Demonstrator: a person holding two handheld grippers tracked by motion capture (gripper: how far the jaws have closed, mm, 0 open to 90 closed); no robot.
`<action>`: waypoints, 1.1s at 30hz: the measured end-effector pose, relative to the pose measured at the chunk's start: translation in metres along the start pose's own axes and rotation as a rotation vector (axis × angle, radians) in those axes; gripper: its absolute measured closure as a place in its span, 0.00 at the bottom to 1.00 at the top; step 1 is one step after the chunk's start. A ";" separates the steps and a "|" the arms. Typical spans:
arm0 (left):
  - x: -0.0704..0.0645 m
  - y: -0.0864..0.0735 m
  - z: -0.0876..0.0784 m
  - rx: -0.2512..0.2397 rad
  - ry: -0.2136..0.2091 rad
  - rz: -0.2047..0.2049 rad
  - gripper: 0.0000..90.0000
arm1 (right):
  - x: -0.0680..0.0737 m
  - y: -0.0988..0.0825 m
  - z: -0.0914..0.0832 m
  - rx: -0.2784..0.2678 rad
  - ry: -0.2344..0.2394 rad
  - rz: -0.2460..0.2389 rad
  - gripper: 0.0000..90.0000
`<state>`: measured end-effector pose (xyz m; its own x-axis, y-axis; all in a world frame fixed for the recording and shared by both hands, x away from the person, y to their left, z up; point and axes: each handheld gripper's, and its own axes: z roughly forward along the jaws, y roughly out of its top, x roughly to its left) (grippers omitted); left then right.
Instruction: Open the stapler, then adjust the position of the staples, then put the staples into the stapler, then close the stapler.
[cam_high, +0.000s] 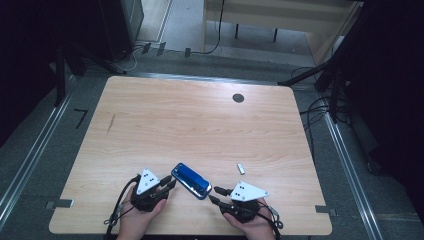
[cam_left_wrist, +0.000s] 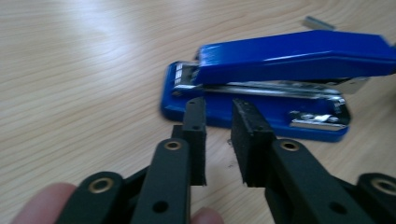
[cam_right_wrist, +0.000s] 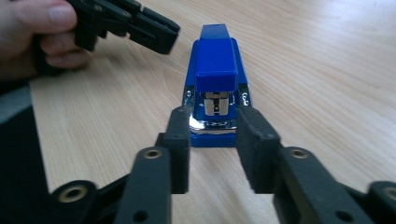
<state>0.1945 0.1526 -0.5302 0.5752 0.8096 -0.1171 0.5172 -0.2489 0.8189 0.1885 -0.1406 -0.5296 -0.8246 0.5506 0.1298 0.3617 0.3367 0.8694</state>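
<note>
A blue stapler (cam_high: 191, 181) lies flat on the wooden table (cam_high: 200, 125) near its front edge, between my two grippers. My left gripper (cam_high: 170, 182) sits at the stapler's left end. In the left gripper view its jaws (cam_left_wrist: 217, 105) stand a narrow gap apart with nothing between them, pointing at the stapler (cam_left_wrist: 280, 70) from the side. My right gripper (cam_high: 214, 194) is at the stapler's right end. In the right gripper view its jaws (cam_right_wrist: 215, 114) stand about a stapler's width apart, framing the near end of the stapler (cam_right_wrist: 215, 60) without pressing on it. The left gripper (cam_right_wrist: 163, 35) shows at the upper left of that view.
A small strip of staples (cam_high: 241, 168) lies on the table to the right of the stapler and shows as a strip of staples (cam_left_wrist: 317, 22) in the left gripper view. A dark round cable hole (cam_high: 238, 98) sits near the far edge. Bare wood stretches across the middle and back.
</note>
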 end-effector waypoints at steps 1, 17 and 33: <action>0.000 0.000 0.000 0.000 0.000 0.000 0.89 | 0.000 0.000 0.000 0.000 0.000 0.000 0.77; -0.021 0.010 0.023 0.077 -0.056 0.083 1.00 | -0.005 0.000 0.010 0.031 -0.006 0.064 0.96; -0.021 0.010 0.024 0.076 -0.062 0.056 1.00 | 0.002 0.002 0.016 0.045 -0.024 0.039 1.00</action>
<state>0.2028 0.1201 -0.5328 0.6416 0.7593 -0.1085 0.5283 -0.3350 0.7802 0.1941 -0.1270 -0.5354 -0.7993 0.5817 0.1512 0.4127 0.3483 0.8417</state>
